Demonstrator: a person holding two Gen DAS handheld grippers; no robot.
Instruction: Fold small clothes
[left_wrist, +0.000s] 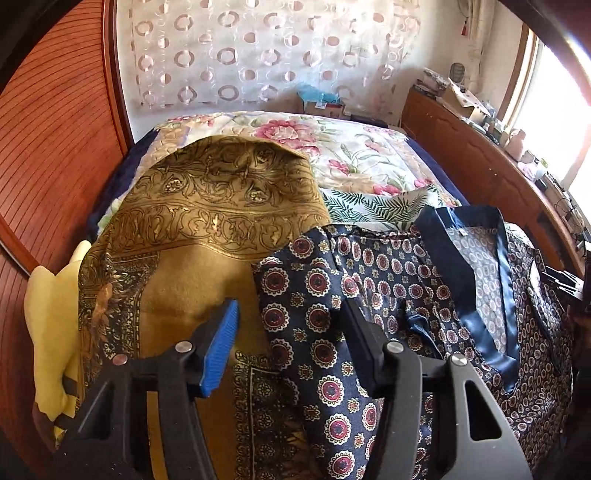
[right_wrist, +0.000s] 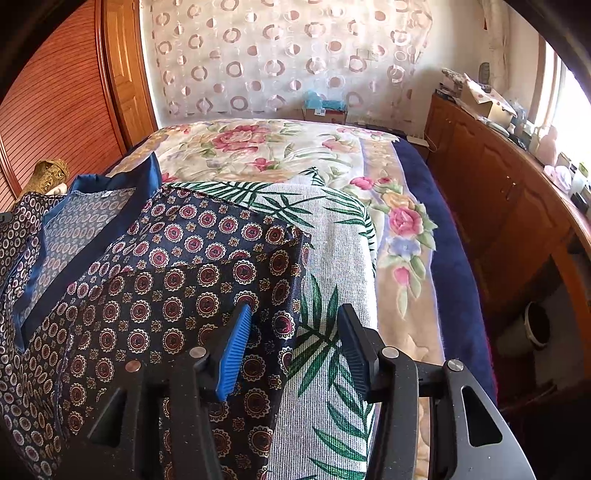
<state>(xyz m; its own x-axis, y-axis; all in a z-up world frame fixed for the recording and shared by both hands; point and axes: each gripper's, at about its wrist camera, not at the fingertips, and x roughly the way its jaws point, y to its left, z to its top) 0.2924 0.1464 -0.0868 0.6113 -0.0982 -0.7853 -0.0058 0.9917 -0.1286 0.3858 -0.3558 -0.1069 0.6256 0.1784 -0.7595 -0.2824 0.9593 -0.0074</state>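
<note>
I held both claws apart: my left claw (left_wrist: 291, 332) and right claw (right_wrist: 295, 334) each straddled an edge of the navy medallion-print satin garment (right_wrist: 177, 280) on the bed (right_wrist: 406, 236), gripping nothing.

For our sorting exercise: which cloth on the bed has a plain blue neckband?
The navy medallion-print garment; the gold scarf and palm-leaf cloth show no neckband.

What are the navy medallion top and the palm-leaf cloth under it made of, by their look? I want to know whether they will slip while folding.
Navy medallion top: probably satin or silk-like; its blue collar band catches a sheen.
Palm-leaf cloth: looks like matte ribbed cotton, with fine woven lines showing.
</note>
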